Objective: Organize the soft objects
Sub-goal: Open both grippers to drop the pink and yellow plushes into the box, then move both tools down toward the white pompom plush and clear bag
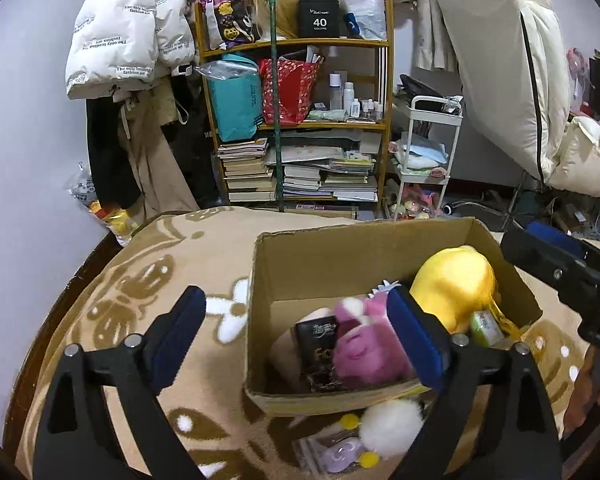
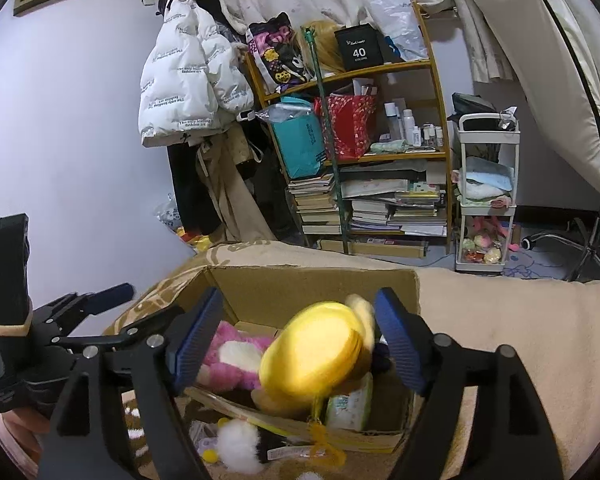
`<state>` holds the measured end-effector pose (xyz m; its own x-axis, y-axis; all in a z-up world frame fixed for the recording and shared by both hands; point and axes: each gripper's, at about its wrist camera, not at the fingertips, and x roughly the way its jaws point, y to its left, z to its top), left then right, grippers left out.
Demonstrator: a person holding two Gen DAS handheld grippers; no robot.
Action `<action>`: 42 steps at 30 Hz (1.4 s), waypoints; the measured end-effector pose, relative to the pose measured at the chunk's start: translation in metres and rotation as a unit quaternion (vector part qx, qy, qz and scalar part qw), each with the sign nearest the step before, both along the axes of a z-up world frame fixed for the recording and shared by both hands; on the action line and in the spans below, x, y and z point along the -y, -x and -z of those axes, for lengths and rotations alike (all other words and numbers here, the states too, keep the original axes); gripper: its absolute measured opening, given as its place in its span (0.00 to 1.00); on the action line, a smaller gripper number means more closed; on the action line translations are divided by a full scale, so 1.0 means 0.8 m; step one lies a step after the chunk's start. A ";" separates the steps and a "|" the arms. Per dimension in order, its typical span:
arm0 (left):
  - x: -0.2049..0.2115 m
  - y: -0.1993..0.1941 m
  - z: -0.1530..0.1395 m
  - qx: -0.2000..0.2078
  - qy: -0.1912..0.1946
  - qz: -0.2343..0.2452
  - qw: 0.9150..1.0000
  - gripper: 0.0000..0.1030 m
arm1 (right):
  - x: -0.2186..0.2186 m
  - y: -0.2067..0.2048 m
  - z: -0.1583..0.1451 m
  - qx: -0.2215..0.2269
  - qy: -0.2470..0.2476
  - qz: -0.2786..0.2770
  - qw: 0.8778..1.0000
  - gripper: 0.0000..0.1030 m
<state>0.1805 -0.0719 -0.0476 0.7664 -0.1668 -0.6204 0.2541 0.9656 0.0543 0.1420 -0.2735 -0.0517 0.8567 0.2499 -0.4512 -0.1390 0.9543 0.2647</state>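
A cardboard box [image 1: 340, 256] stands on a beige patterned blanket [image 1: 140, 280]; it also shows in the right wrist view [image 2: 300, 284]. Inside lie a yellow plush [image 1: 454, 280], a pink plush [image 1: 360, 344] and a dark booklet [image 1: 318, 344]. My left gripper [image 1: 296, 340] is open and empty above the box's left wall. My right gripper [image 2: 300, 344] is open just above the yellow plush [image 2: 316, 352], which looks blurred between the pads. The pink plush [image 2: 228, 352] lies to its left. A white pom-pom [image 1: 392, 424] lies on the blanket in front of the box.
A packet with a purple item [image 1: 340, 452] lies by the pom-pom. A green packet [image 2: 350, 404] sits in the box. Beyond the blanket stand a cluttered wooden shelf [image 1: 300, 120], a white trolley [image 1: 424, 160] and hanging coats [image 1: 128, 32].
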 end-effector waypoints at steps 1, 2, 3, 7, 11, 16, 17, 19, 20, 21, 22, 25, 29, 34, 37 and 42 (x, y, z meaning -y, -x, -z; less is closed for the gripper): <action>-0.002 0.001 0.000 -0.001 -0.002 -0.001 1.000 0.89 | 0.000 0.000 0.000 -0.003 0.001 0.001 1.000 0.83; -0.004 0.002 0.000 -0.004 -0.003 -0.004 1.000 0.90 | 0.001 0.000 0.000 -0.006 0.002 0.001 1.000 0.85; -0.006 0.003 0.000 -0.006 -0.004 -0.006 1.000 0.90 | 0.002 0.000 -0.001 -0.008 0.003 0.003 1.000 0.90; -0.016 0.006 -0.002 -0.011 0.001 -0.017 1.000 0.93 | 0.003 0.005 -0.004 -0.010 0.013 0.007 1.000 0.94; -0.026 0.013 -0.004 -0.017 0.002 -0.024 1.000 0.94 | 0.002 0.014 -0.008 -0.010 0.024 0.009 1.000 1.00; -0.036 0.028 -0.008 -0.033 0.004 -0.030 0.999 0.94 | -0.002 0.025 -0.008 -0.022 0.038 0.008 0.999 1.00; -0.038 0.032 -0.008 -0.036 0.004 -0.031 0.999 0.94 | -0.002 0.029 -0.007 -0.025 0.038 0.005 0.999 1.00; -0.041 0.039 -0.010 -0.036 0.000 -0.033 0.999 0.94 | -0.003 0.035 -0.005 -0.030 0.036 0.001 0.999 1.00; -0.043 0.044 -0.011 -0.037 -0.001 -0.035 0.999 0.94 | -0.003 0.040 -0.004 -0.033 0.035 -0.001 0.999 1.00; -0.043 0.050 -0.012 -0.037 -0.001 -0.037 0.999 0.94 | -0.003 0.042 -0.004 -0.035 0.036 -0.001 0.999 1.00; -0.045 0.053 -0.013 -0.039 0.001 -0.039 0.999 0.94 | -0.004 0.046 -0.003 -0.036 0.037 -0.002 0.999 1.00; -0.052 0.062 -0.015 -0.050 0.011 -0.044 0.998 0.94 | -0.004 0.057 -0.003 -0.041 0.041 0.000 0.998 1.00; -0.058 0.074 -0.008 -0.070 0.007 -0.049 0.996 0.94 | -0.004 0.071 -0.002 -0.045 0.033 0.000 0.998 1.00; -0.063 0.088 0.001 -0.088 0.001 -0.058 0.994 0.94 | -0.008 0.086 0.004 -0.056 0.029 0.000 0.998 1.00; -0.065 0.095 0.006 -0.099 0.006 -0.059 0.993 0.94 | -0.012 0.093 0.008 -0.060 0.026 -0.002 0.998 1.00; -0.069 0.100 0.014 -0.114 0.010 -0.057 0.992 0.94 | -0.020 0.097 0.016 -0.072 0.027 -0.011 0.997 1.00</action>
